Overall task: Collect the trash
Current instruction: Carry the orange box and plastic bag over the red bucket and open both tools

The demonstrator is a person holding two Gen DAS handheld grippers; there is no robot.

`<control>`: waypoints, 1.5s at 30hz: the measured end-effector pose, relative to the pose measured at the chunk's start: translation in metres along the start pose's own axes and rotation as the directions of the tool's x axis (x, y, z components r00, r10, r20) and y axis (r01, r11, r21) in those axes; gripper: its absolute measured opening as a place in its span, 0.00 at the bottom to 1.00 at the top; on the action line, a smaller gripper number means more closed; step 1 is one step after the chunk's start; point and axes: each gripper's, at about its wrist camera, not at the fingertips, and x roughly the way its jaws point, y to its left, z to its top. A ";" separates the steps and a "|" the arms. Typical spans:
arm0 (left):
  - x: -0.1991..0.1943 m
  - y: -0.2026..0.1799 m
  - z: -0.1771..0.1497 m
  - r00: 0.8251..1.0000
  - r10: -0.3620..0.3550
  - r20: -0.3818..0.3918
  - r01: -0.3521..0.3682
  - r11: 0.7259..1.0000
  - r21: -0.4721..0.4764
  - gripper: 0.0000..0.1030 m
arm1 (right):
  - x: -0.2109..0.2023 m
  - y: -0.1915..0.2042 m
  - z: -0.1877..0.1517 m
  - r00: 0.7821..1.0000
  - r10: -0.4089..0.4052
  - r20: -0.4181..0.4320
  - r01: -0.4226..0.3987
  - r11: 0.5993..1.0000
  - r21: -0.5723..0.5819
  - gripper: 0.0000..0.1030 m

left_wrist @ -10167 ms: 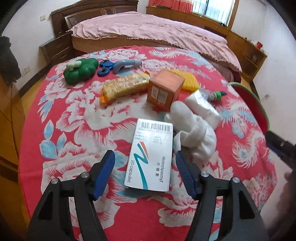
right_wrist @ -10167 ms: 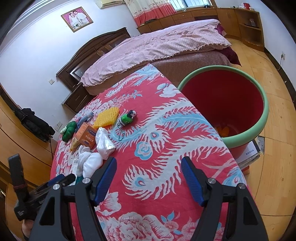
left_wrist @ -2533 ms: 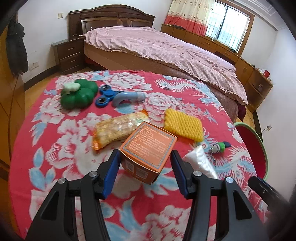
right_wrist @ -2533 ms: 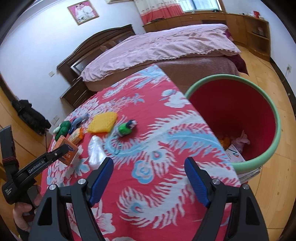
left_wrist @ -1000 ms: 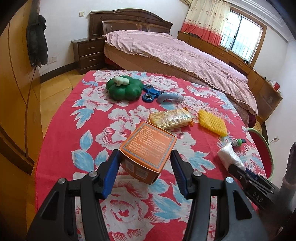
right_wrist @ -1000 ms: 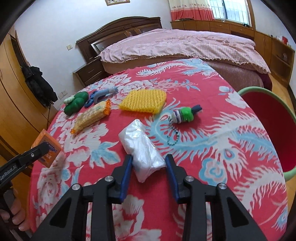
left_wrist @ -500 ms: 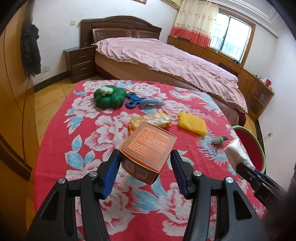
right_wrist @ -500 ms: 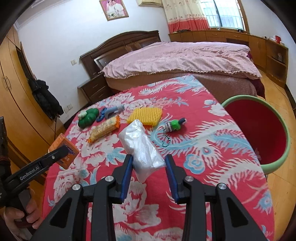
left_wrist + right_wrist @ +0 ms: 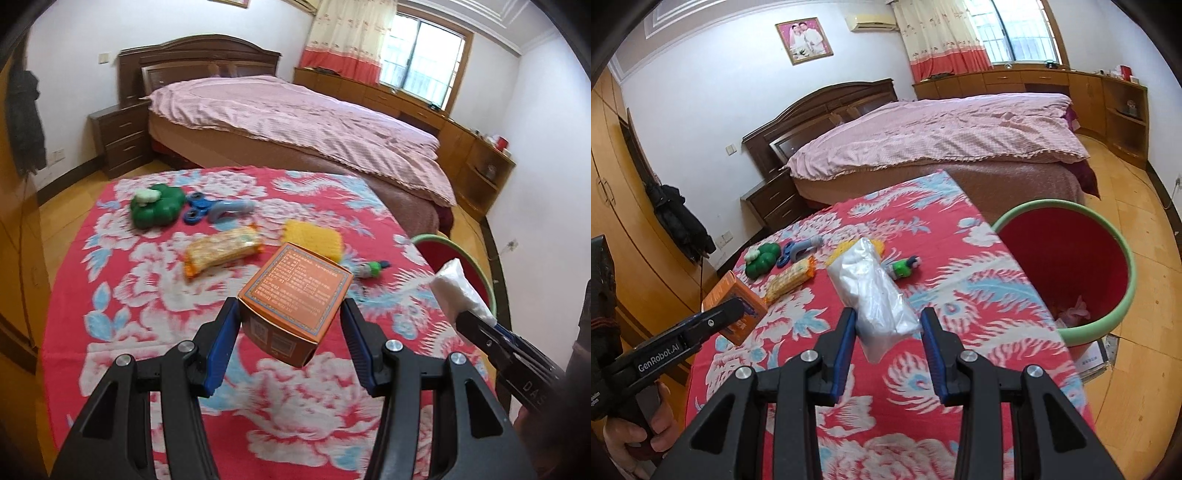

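My left gripper is shut on an orange carton, held clear above the red flowered tablecloth. A crumpled clear plastic bag hangs between the blue pads of my right gripper, which is shut on it, also above the table. In the left wrist view that bag shows at the right, in front of the bin. The red bin with a green rim stands on the floor beside the table's right edge, with scraps at its bottom. The orange carton appears at the left in the right wrist view.
On the cloth lie a yellow snack packet, a yellow sponge, a green toy, a blue spinner with a grey handle and a small green keychain figure. A bed stands beyond the table.
Both grippers have risen with their loads. The table looks farther below, and the bin has come into fuller view at the right of the right wrist view.
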 end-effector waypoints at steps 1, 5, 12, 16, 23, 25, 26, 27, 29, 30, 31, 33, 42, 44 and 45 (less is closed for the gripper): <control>0.002 -0.004 0.000 1.000 -0.006 -0.005 0.006 1.000 0.005 0.55 | -0.002 -0.005 0.001 1.000 -0.007 0.002 0.007 1.000 0.006 0.37; 0.015 -0.026 0.004 0.999 -0.039 -0.030 0.040 0.998 0.040 0.55 | -0.006 -0.022 0.004 1.000 -0.026 0.015 0.026 0.999 0.038 0.37; 0.040 -0.065 0.013 0.994 -0.086 -0.073 0.093 0.991 0.099 0.55 | -0.010 -0.065 0.011 0.997 -0.076 0.028 0.073 0.990 0.119 0.38; 0.055 -0.091 0.017 0.990 -0.108 -0.095 0.121 0.982 0.144 0.55 | -0.009 -0.091 0.015 0.995 -0.099 0.030 0.093 0.982 0.166 0.38; 0.088 -0.136 0.027 0.979 -0.140 -0.149 0.170 0.963 0.208 0.55 | 0.005 -0.138 0.021 0.992 -0.128 0.011 0.121 0.961 0.247 0.38; 0.097 -0.151 0.029 0.976 -0.151 -0.159 0.184 0.957 0.224 0.55 | 0.009 -0.150 0.023 0.990 -0.140 0.004 0.134 0.955 0.263 0.38; 0.101 -0.156 0.030 0.974 -0.156 -0.162 0.191 0.954 0.229 0.55 | 0.011 -0.155 0.023 0.989 -0.145 0.001 0.140 0.953 0.268 0.38; 0.105 -0.165 0.031 0.972 -0.165 -0.166 0.202 0.950 0.239 0.55 | 0.012 -0.160 0.024 0.988 -0.152 0.000 0.146 0.951 0.273 0.38; 0.113 -0.176 0.032 0.969 -0.177 -0.173 0.217 0.943 0.252 0.55 | 0.015 -0.171 0.027 0.986 -0.167 -0.003 0.161 0.946 0.282 0.38; 0.117 -0.183 0.032 0.967 -0.182 -0.177 0.224 0.940 0.256 0.55 | 0.017 -0.177 0.028 0.985 -0.173 -0.006 0.167 0.943 0.288 0.39; 0.123 -0.190 0.033 0.964 -0.190 -0.184 0.235 0.935 0.264 0.55 | 0.018 -0.183 0.029 0.984 -0.176 -0.009 0.171 0.940 0.296 0.40; 0.129 -0.201 0.033 0.962 -0.196 -0.191 0.244 0.929 0.279 0.55 | 0.020 -0.192 0.031 0.983 -0.184 -0.011 0.178 0.935 0.308 0.40; 0.143 -0.228 0.027 0.952 -0.226 -0.208 0.283 0.908 0.308 0.55 | 0.018 -0.229 0.025 0.980 -0.201 -0.006 0.189 0.907 0.377 0.40; 0.143 -0.226 0.026 0.952 -0.220 -0.210 0.278 0.912 0.302 0.55 | 0.015 -0.232 0.025 0.979 -0.204 -0.002 0.189 0.902 0.388 0.40; 0.142 -0.225 0.025 0.953 -0.219 -0.210 0.275 0.914 0.297 0.55 | 0.014 -0.233 0.024 0.979 -0.205 0.000 0.189 0.900 0.392 0.40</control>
